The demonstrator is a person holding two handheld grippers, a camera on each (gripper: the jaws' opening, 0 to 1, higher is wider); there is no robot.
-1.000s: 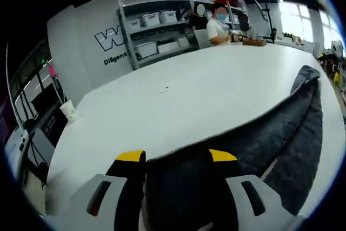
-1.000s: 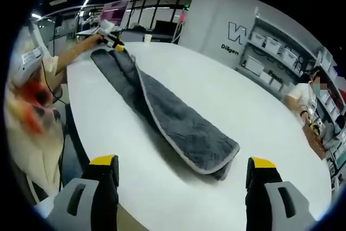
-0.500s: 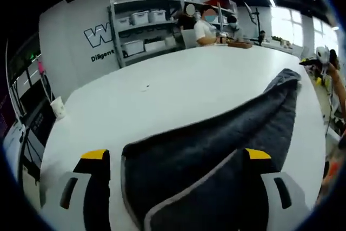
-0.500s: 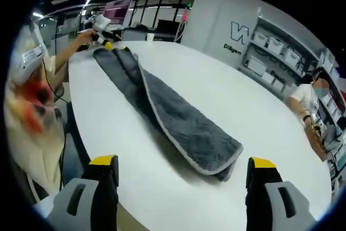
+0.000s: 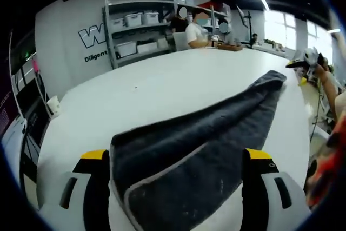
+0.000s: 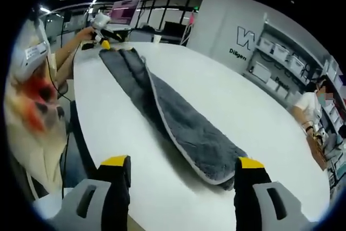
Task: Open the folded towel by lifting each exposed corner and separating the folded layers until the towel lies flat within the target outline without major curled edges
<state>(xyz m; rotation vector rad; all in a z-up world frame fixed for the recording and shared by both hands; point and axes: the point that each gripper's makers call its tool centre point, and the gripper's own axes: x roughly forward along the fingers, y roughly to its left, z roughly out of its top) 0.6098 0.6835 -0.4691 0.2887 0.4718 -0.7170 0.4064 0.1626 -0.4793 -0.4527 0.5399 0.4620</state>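
**Towel still a folded strip, unfolding barely begun**

Although it lies stretched out on the table (image 5: 162, 87), the towel (image 6: 178, 117) is still doubled lengthwise into a long narrow strip, its pale hem running along the upper layer, so I judge nearly all the opening work is left. No target outline is visible in either view.

In the right gripper view the towel's long axis runs from the upper left of the frame, near the left hand-held gripper (image 6: 102, 39) held by a person's hand, down to the lower centre, ending just ahead of the right hand-held gripper (image 6: 181, 185). Those jaws stand wide apart and empty, short of the near end.

In the left gripper view the strip starts at the bottom centre between the left gripper's own jaws, which stand open around the folded end without pinching it, and points to the upper right of the frame.

Shelving (image 5: 146, 31) stands behind the table.
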